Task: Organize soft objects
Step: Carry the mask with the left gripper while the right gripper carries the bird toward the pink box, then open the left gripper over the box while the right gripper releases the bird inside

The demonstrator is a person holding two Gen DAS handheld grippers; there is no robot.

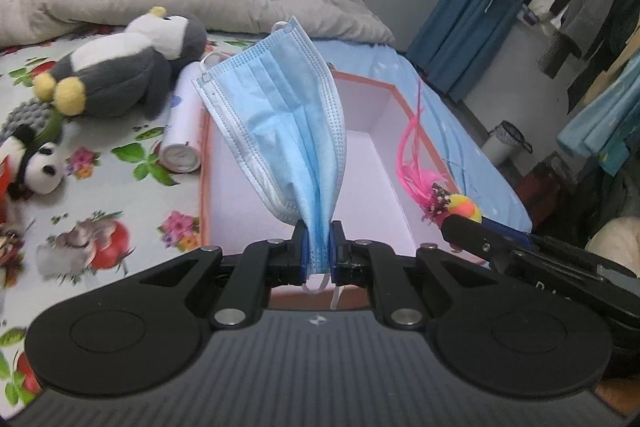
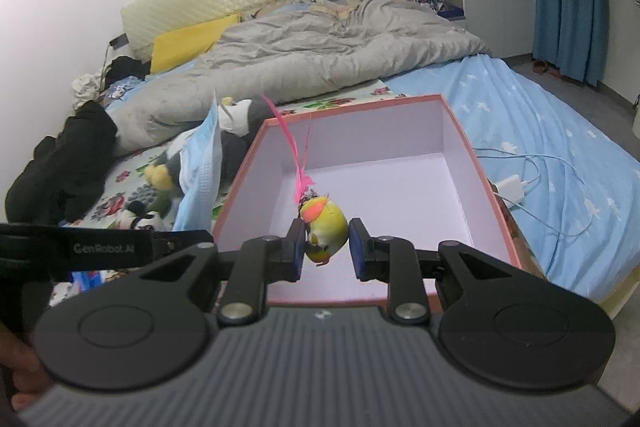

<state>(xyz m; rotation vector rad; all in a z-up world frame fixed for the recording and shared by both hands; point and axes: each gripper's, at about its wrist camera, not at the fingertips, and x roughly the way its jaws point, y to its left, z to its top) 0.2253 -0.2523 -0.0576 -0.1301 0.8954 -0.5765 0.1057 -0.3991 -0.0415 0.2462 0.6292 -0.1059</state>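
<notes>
My left gripper [image 1: 319,247] is shut on the bottom edge of a blue pleated face mask [image 1: 280,131], which stands up over the near end of a pink-rimmed box [image 1: 360,79] with a white, bare inside. In the right wrist view the mask [image 2: 204,163] hangs just left of the box [image 2: 460,131]. My right gripper [image 2: 325,247] is shut on a small yellow-and-orange ball toy [image 2: 326,227] with pink feathers, held above the box's near half. The left wrist view shows the same toy [image 1: 466,205] at the box's right rim.
A grey penguin plush [image 1: 132,63], a panda plush [image 1: 36,163] and a white roll [image 1: 182,131] lie on the flowered sheet left of the box. A grey duvet [image 2: 320,59] lies behind. A white charger with cable [image 2: 512,187] lies right of the box. Black clothes [image 2: 68,163] are heaped at the far left.
</notes>
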